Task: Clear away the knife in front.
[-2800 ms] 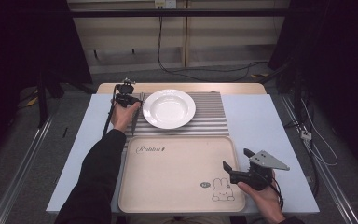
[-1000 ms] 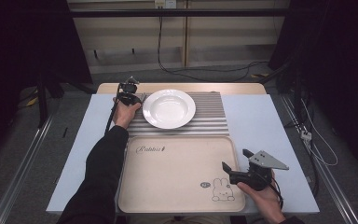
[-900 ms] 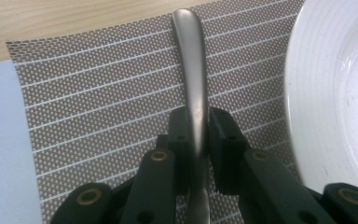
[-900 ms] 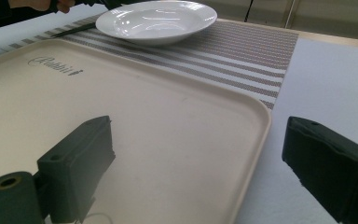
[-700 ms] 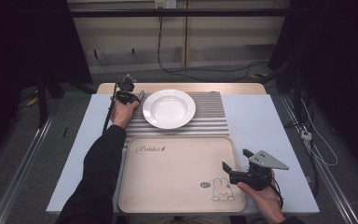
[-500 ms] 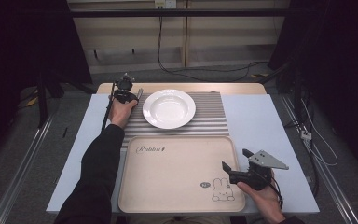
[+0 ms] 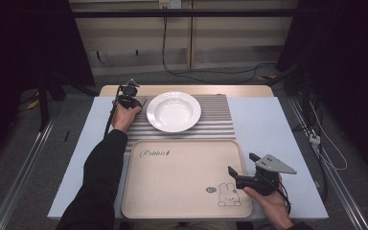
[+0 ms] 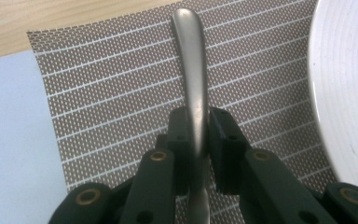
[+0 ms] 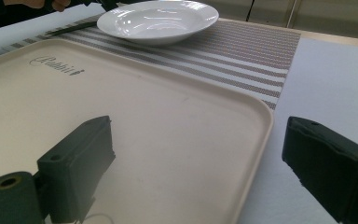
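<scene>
Lying between the black jaws of the left gripper (image 8: 198, 135), a metal utensil handle (image 8: 192, 70) is clamped at its narrow part, its rounded end reaching out over the striped mat (image 8: 121, 93); what head the utensil has cannot be told. The pads press on both sides of the handle. Just beside it, at the right edge of the left gripper view, curves the rim of the white plate (image 8: 345, 93). From above, the left gripper (image 7: 133, 101) sits at the mat's (image 7: 215, 120) left end, close to the plate (image 7: 173, 111), with the left hand (image 7: 124, 115) behind it and a dark sleeve running back to the table's near edge. Nearer the person lies a beige tray (image 7: 182, 177) with a rabbit drawing. The right gripper (image 7: 242, 168) rests in the right hand (image 7: 268, 203) at the tray's right near corner, well apart from the plate. Its jaws stand wide apart, one over the tray (image 9: 168, 140), the other past its rim, with nothing between them.
</scene>
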